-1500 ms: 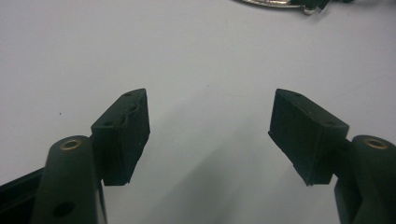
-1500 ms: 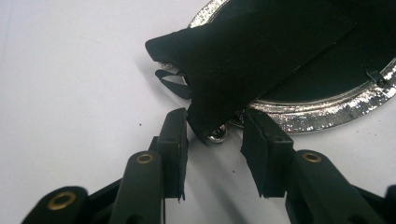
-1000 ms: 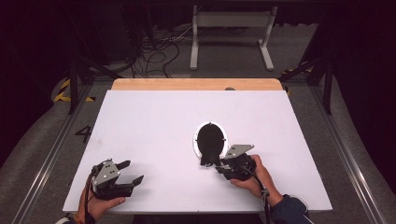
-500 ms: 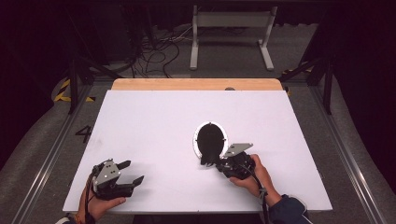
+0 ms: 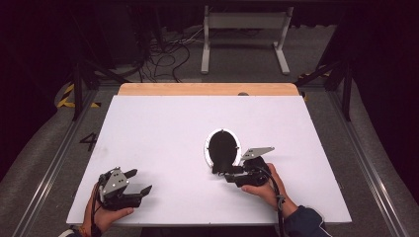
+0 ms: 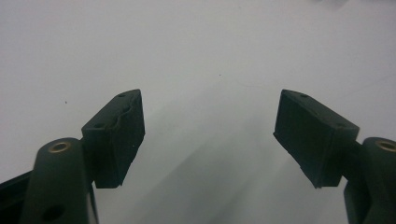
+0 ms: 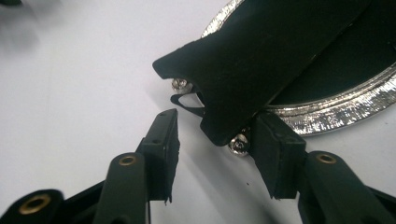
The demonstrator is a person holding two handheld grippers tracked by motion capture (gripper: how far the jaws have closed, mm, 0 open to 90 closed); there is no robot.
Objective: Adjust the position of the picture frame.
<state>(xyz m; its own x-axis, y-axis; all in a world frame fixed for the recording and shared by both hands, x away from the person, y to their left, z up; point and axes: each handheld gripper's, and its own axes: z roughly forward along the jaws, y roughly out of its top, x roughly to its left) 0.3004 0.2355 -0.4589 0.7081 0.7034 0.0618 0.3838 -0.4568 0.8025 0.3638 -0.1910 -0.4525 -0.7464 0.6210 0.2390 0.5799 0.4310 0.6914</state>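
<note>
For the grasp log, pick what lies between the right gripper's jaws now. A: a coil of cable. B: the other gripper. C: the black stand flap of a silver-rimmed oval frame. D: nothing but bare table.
C: in the right gripper view the black stand flap of the silver-rimmed oval frame reaches down between the open jaws of the right gripper, with the pads apart from it.

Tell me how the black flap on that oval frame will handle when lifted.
Black flap probably swings stiffly: screws suggest a hinge. Flat, straight edges suggest it won't flop. The silver-rimmed frame may drag along, looking thin.
</note>
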